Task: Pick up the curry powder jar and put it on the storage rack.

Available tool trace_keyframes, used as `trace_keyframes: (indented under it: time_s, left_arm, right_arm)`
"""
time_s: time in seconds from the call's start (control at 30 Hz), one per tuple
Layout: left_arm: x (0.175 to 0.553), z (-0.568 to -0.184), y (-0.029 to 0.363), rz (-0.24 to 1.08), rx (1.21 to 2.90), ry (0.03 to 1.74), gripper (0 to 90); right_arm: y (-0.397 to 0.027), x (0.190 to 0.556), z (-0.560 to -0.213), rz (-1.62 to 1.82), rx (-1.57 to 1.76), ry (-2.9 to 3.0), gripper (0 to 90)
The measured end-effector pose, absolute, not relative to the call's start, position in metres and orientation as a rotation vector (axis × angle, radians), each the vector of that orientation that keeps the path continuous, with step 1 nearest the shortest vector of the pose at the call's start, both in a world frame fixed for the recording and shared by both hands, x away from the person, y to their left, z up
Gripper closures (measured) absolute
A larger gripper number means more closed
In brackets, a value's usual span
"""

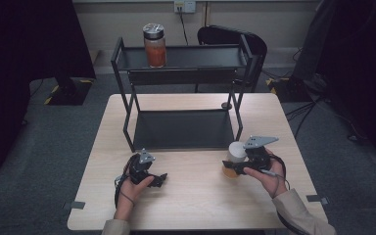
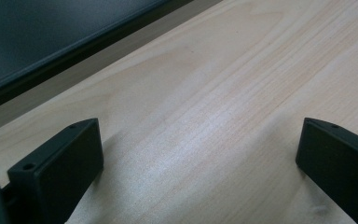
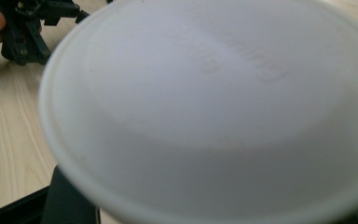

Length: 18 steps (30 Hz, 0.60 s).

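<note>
A jar with a white lid [image 1: 235, 151] and orange contents stands near the table's right front. My right gripper [image 1: 233, 169] is shut on it, jaws pointing left. In the right gripper view the white lid [image 3: 205, 107] looms blurred and very close, with one black finger [image 3: 70, 200] beside its lower left rim. My left gripper [image 1: 159, 178] rests low over the table at the left front, pointing right. Its jaws [image 2: 196, 140] stand wide open over bare wood with nothing between them. A second jar [image 1: 154, 45], silver-lidded with orange contents, stands on the rack's top shelf.
A black two-tier metal rack [image 1: 183, 73] stands at the back middle of the wooden table [image 1: 196, 205]; its lower tray [image 2: 37, 42] lies just beyond my left gripper. A black chair [image 1: 232, 36] is behind the table. The left gripper [image 3: 25, 28] shows far off in the right gripper view.
</note>
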<state>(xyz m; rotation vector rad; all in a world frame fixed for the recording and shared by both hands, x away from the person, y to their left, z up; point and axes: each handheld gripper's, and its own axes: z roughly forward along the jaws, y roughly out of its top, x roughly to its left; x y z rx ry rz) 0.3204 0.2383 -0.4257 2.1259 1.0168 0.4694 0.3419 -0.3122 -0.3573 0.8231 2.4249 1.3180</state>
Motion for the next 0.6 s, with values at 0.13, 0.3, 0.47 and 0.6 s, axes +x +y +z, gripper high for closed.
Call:
trace_keyframes:
  time_s: [0.13, 0.3, 0.47, 0.6]
  left_arm:
    - [0.32, -0.426, 0.238, 0.47, 2.126, 1.017, 0.0]
    - [0.32, -0.426, 0.238, 0.469, 2.126, 1.017, 0.0]
    - [0.32, -0.426, 0.238, 0.47, 2.126, 1.016, 0.0]
    - [0.32, -0.426, 0.238, 0.469, 2.126, 1.016, 0.0]
  right_arm:
    - [-0.305, 0.35, -0.344, 1.325, 0.812, 2.435, 33.2]
    - [-0.298, 0.358, -0.332, 1.327, 0.802, 2.441, 33.2]
    - [-0.29, 0.366, -0.317, 1.312, 0.792, 2.451, 33.3]
    - [-0.287, 0.37, -0.308, 1.324, 0.797, 2.451, 33.3]
